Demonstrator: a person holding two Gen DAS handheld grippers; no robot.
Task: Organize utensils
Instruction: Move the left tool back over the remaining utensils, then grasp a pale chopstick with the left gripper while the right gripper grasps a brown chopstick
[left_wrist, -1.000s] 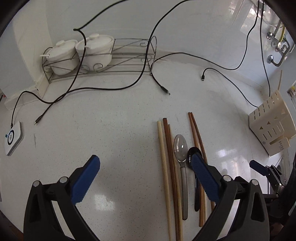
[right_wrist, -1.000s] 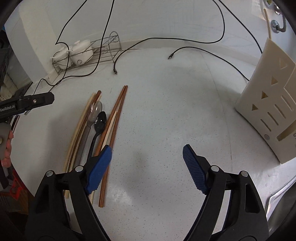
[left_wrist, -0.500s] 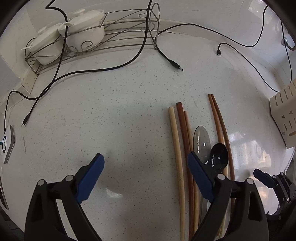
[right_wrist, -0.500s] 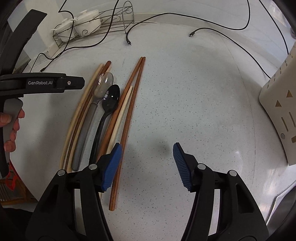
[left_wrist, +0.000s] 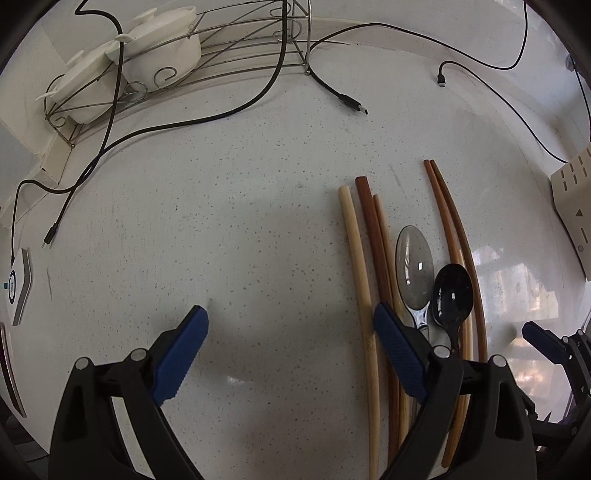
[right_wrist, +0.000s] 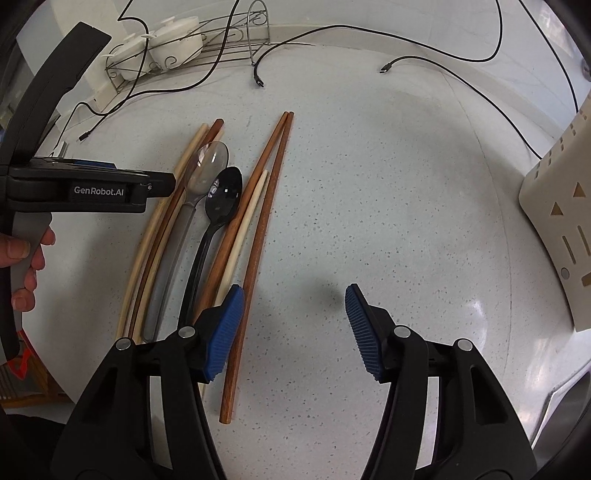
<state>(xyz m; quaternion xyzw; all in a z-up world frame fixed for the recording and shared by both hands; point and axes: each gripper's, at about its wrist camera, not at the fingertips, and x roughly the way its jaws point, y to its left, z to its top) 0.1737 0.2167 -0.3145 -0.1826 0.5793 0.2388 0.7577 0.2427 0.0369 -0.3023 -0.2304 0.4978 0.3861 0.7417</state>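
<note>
Jaws of both grippers hold nothing and have just been closing a little. The right gripper stands about half open over bare worktop, and the left gripper stands wide, also with only bare surface in its gap. The utensils lie side by side in one loose row between the two grippers. As far as can be counted there are six chopsticks, two pale and four brown, with two spoons among them, a metal spoon and a black spoon. The rightmost brown chopstick runs just along the inner face of the right gripper's near pad, while the left gripper's right-hand pad sits over the first sticks of the row. The step in hand looks like the approach to a first pick, with nothing sorted yet. The next move probably calls for the right gripper to shift over that outer chopstick, settle low and pinch it without dragging its neighbour. One cream slotted holder stands well apart on the right as the likely destination.
</note>
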